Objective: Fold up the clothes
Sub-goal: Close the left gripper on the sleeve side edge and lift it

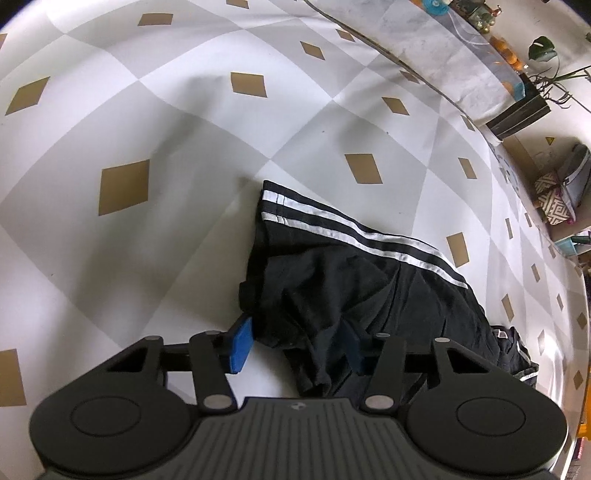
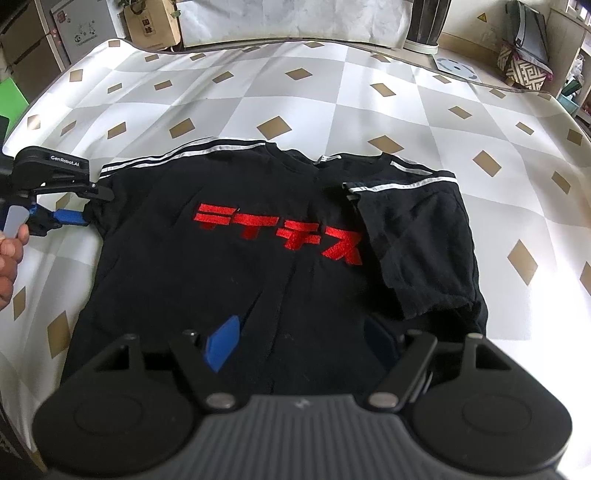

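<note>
A black T-shirt [image 2: 258, 295] with red lettering [image 2: 280, 232] and white shoulder stripes lies face up on the checked tablecloth [image 2: 332, 92]. Its right sleeve [image 2: 417, 251] is folded in over the body. At the shirt's left edge my left gripper [image 2: 92, 206] sits by the other sleeve [image 1: 332, 266], whose bunched cloth lies between the widely spaced blue pads [image 1: 242, 345]; the left gripper [image 1: 297, 347] stands open around it. Above the shirt's lower part my right gripper [image 2: 301, 345] is open, with nothing pinched.
A person's hand [image 2: 9, 254] holds the left gripper at the table's left edge. Beyond the far edge stand a cardboard box [image 2: 151, 22] and patterned bags [image 2: 524, 70]. A dark planter [image 1: 521, 114] sits off the table's far side.
</note>
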The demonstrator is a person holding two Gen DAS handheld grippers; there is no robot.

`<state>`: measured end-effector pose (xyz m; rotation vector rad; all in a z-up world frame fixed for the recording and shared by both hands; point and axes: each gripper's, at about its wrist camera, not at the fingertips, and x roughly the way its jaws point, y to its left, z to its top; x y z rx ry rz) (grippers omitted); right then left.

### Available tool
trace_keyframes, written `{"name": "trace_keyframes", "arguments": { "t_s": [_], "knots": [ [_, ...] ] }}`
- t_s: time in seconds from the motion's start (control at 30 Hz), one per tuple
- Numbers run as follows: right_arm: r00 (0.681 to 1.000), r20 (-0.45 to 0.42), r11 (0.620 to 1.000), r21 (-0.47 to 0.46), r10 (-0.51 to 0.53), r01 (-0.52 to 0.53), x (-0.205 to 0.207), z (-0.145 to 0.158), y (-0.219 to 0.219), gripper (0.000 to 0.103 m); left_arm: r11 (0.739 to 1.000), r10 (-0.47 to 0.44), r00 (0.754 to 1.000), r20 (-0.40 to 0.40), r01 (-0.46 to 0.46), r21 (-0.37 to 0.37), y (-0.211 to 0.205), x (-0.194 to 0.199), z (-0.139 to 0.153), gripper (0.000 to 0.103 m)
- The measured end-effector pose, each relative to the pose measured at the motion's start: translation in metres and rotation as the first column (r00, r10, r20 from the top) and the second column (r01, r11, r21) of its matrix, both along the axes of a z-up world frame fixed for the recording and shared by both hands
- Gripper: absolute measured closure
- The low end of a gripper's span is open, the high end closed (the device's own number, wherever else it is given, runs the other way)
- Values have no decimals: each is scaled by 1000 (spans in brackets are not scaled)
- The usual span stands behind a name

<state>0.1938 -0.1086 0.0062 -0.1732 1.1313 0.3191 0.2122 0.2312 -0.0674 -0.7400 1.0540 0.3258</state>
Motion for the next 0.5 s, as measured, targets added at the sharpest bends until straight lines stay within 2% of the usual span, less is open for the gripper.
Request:
{"name": "trace_keyframes", "arguments": {
  "t_s": [0.13,0.33,0.43,0.47,0.5],
  "knots": [
    [1000,1,1000,-1,-6,6,0,1,-1,30,999,33,999,6,-33,-4,3,-1,0,54],
    [1000,-1,1000,-1,-7,7,1,0,-1,30,998,50,999,9,-50,48,-1,1,0,56],
    [1000,-3,1000,-5,-10,10,1,-1,-2,30,995,69,998,4,-69,69,-1,0,0,75],
    [1000,-5,1000,-6,-14,14,2,-1,-2,30,995,77,997,3,-77,66,0,-1,-1,86],
    [1000,-5,1000,-7,-15,15,2,-1,-2,30,995,87,996,5,-87,54,1,-3,-2,90]
  ]
}}
